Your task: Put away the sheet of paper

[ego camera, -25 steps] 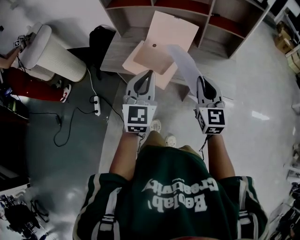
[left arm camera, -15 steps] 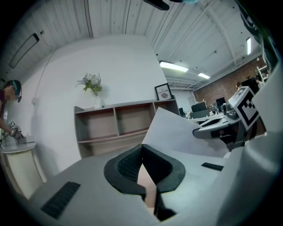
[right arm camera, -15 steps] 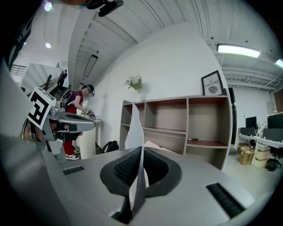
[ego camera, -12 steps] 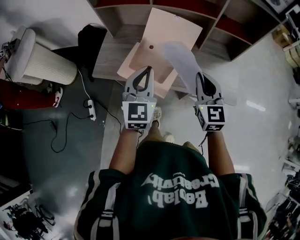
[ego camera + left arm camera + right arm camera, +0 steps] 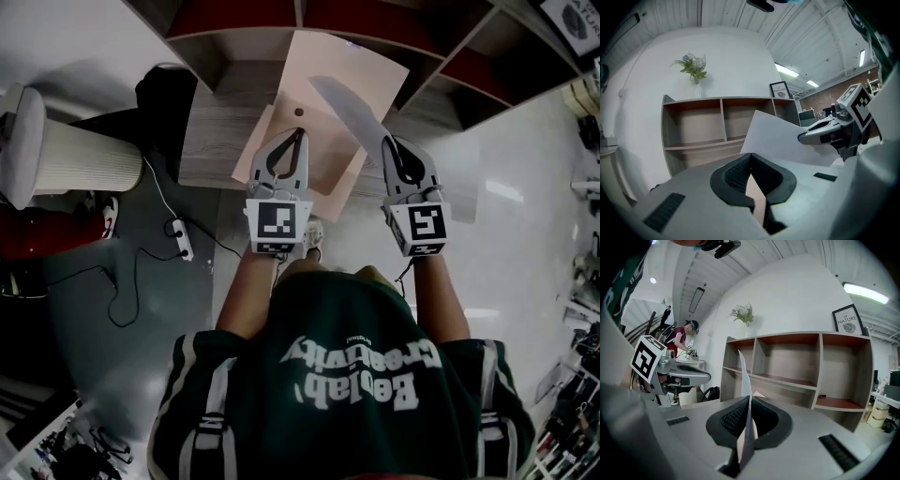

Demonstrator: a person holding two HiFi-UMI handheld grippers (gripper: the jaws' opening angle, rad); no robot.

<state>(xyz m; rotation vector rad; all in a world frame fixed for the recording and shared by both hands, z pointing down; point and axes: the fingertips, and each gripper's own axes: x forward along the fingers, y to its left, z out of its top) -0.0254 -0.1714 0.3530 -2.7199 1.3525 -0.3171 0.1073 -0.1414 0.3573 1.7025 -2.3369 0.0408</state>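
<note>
Jaws of the left gripper (image 5: 750,157) are pressed together on the edge of a pale pink folder (image 5: 330,66), held open in the air at the upper middle of the head view. The right gripper (image 5: 750,398) is clamped on the lower edge of the white sheet of paper (image 5: 349,105), which slants up and to the left over the folder's right half; whether it touches the folder cannot be told. At the far left a white ribbed cylinder (image 5: 89,155) stands on the grey floor, with a power strip (image 5: 180,239) and its cables to the right of it. Next comes a black bag (image 5: 164,94) beside a low wooden surface (image 5: 216,131), which lies under the folder, between the grippers and the shelf unit (image 5: 202,42) along the top edge. Compared with a second ago, the shelf unit and wooden surface sit nearer and larger and the cylinder has slid to the left edge. Both grips are unchanged, and the sheet shows narrower, more edge-on.
</note>
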